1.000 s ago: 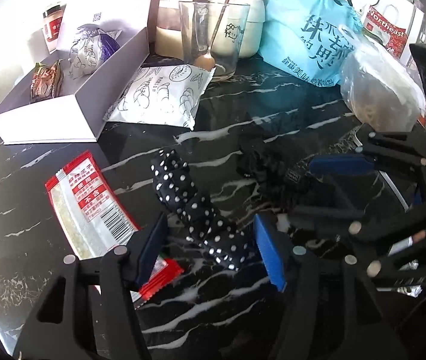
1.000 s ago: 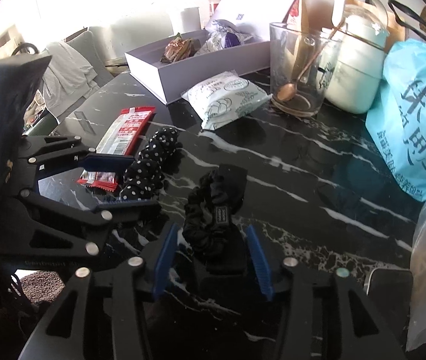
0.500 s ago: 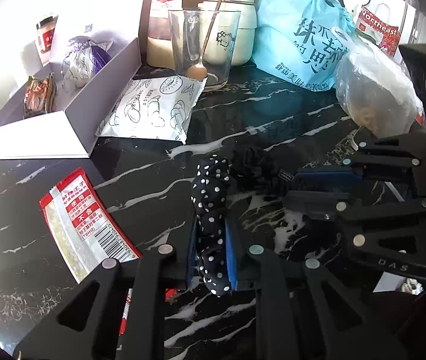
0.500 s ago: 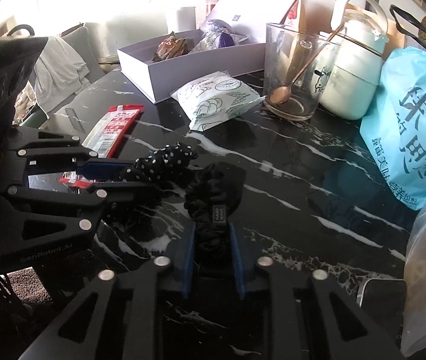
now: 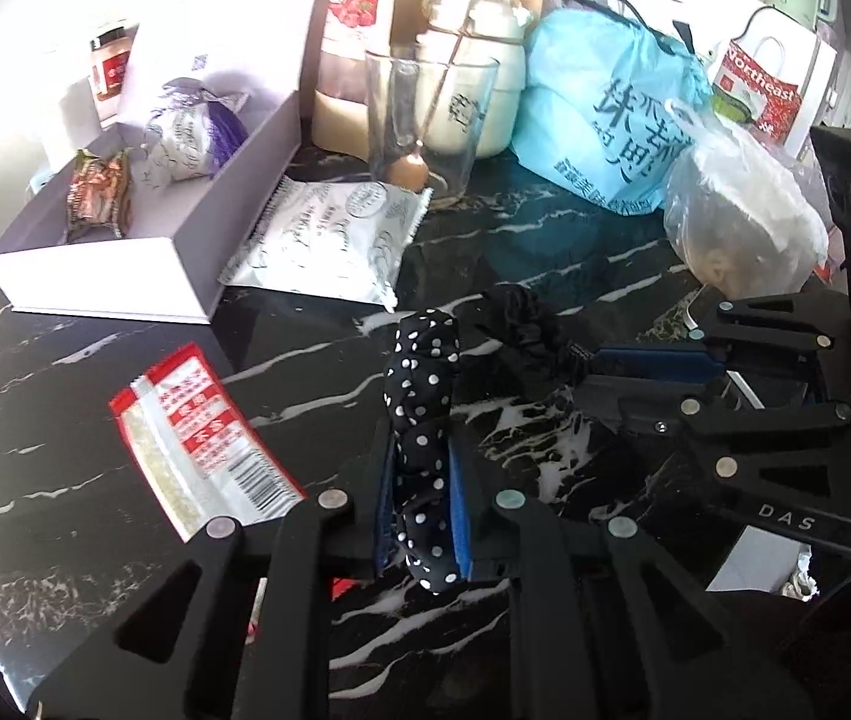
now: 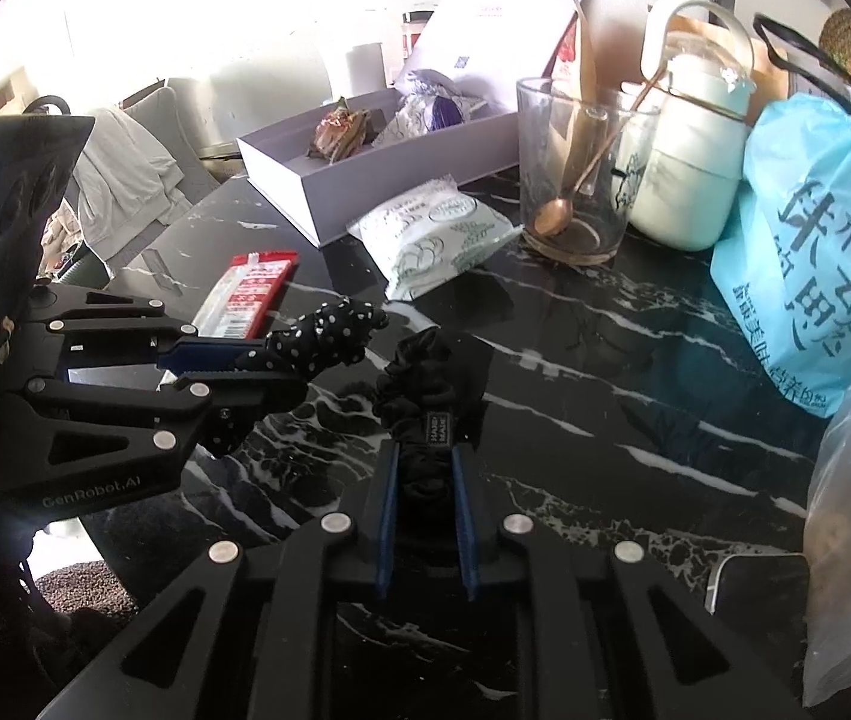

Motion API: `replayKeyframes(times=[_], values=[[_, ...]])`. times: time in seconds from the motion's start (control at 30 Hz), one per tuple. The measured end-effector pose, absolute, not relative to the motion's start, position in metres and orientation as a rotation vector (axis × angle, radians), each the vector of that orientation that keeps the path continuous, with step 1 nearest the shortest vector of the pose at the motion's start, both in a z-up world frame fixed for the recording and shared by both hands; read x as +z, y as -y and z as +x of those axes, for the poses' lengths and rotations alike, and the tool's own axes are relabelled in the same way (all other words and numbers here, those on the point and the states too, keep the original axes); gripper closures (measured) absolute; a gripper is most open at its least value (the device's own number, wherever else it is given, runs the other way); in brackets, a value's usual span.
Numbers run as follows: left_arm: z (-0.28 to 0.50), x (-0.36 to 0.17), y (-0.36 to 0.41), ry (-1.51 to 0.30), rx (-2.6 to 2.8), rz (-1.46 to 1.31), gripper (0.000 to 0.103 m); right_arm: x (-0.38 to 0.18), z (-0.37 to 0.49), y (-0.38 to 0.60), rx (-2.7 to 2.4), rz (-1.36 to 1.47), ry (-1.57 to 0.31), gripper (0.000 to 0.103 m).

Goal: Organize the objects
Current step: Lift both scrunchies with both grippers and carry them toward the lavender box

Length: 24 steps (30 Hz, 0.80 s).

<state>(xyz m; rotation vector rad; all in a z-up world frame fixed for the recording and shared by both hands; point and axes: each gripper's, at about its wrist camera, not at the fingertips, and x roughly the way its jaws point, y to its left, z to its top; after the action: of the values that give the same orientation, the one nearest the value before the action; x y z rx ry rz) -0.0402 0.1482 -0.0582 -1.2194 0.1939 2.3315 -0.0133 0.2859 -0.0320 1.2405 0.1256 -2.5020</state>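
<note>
My left gripper [image 5: 422, 468] is shut on a black polka-dot scrunchie [image 5: 422, 396] and holds it lifted above the black marble table [image 5: 95, 372]. It also shows in the right wrist view [image 6: 317, 342]. My right gripper [image 6: 424, 474] is shut on a plain black scrunchie [image 6: 425, 384], also lifted; that one shows in the left wrist view [image 5: 521, 324] just right of the dotted one. The two grippers are side by side, close together.
An open lilac box [image 5: 143, 228] with two wrapped snacks stands at the back left. A white snack pack [image 5: 323, 240], a red-and-white sachet [image 5: 197, 438], a glass with a spoon [image 5: 425, 120], a white jar [image 6: 689, 174], a blue bag [image 5: 605, 126] and a clear plastic bag [image 5: 743, 216] crowd the table.
Both grippers have shut on their scrunchies, which lay on the table between open jaws a second ago, and have lifted them off the table.
</note>
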Motion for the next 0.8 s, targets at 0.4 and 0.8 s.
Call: replayKeyframes(times=[0.4, 0.8], values=[[-0.031, -0.02, -0.108, -0.134, 2.452, -1.187, 0.088, -0.001, -0.012, -0.266, -2.501, 1.145, -0.198, 0.087], [-0.016, 0.02, -0.068, -0.102, 2.596, -1.143, 0.088, 0.032, -0.011, -0.235, -2.444, 1.029, -0.25, 0.087]])
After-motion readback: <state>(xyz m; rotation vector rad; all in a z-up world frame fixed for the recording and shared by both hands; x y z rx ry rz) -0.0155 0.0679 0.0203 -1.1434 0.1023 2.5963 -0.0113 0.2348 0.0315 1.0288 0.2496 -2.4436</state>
